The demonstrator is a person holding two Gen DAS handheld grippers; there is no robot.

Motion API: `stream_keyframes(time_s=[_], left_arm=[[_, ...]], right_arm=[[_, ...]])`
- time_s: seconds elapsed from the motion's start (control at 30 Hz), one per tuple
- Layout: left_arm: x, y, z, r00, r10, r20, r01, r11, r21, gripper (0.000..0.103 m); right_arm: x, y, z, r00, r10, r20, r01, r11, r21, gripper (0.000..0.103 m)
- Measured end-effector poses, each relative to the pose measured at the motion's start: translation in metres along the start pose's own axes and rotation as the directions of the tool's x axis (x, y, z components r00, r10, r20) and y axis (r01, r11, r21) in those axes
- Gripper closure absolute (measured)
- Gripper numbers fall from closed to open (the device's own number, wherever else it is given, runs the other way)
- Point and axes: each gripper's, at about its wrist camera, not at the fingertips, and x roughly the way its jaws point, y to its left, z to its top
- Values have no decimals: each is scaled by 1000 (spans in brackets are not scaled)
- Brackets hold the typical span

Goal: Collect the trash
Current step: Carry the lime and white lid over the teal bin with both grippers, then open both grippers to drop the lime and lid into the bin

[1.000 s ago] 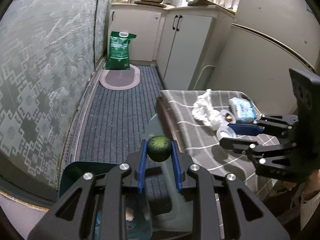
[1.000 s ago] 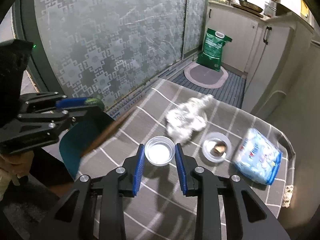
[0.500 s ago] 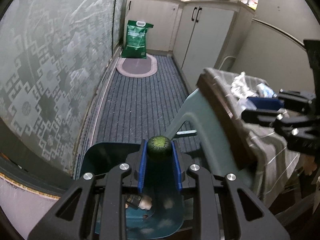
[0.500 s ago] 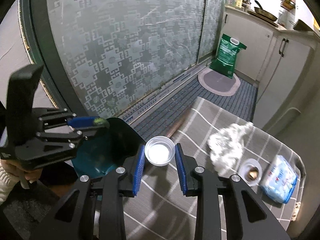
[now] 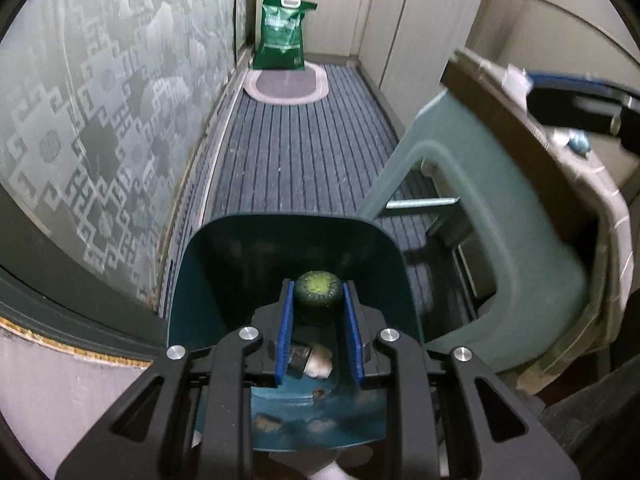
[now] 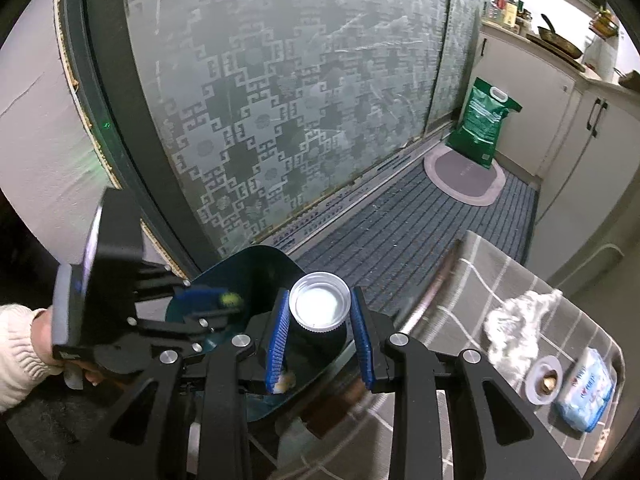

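1. Left wrist view: left gripper (image 5: 319, 300) clamped on a round green fruit (image 5: 318, 289) with a ridged, dull rind, held right over the open teal bin (image 5: 224, 256).
2. Bin is smooth plastic with a rounded rim; inside lie a small dark bottle (image 5: 301, 358), a pale scrap (image 5: 320, 364) and brown crumbs (image 5: 266, 423) on the bottom.
3. Right wrist view: right gripper (image 6: 320, 320) clamped on a small dark jar (image 6: 319, 330) with a clear round ribbed lid (image 6: 319, 306), white inside; it hangs over the near edge of the bin.
4. Blue ribbed pads (image 6: 279, 336) press both sides of the jar.
5. Counter (image 6: 472, 276) under a grey checked cloth sits to the right, beside the bin.
6. On the counter: crumpled white tissue (image 6: 516, 324), a shallow clear dish (image 6: 544, 380) with a brown bit in it, and a soft blue-white packet (image 6: 588, 392) just beside the dish.
7. Grey-green plastic chair (image 5: 500, 216) stands against the counter's edge.
8. Floor has a ribbed dark mat (image 5: 296, 152); a green sack (image 5: 284, 34) stands on an oval rug (image 5: 286, 86) at the far end.
9. Frosted patterned glass door (image 6: 280, 92) runs along the left.
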Motion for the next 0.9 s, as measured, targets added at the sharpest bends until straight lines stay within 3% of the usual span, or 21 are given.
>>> stream_keyframes(time_s=[0.63,0.8,0.87,0.9], left_arm=[[35,9,-33,989,-9,-145,12,1000,19,77],[33,14,-36,989,-13,-148,15,1000,17,76],[31,15,-35,990,-11,-141,14,1000,15,72],[28,17,-35,991,-12,-133,14,1000,11,66]], right_arm=[[34,26,9,996,25,-88,-26,1000,-6,73],[49,31,9,991,39,-126,-38,999,5,73],[54,34,8,990,45,-137,-45,999,6,73],[57,35,8,989,48,-143,-48,999,8,73]])
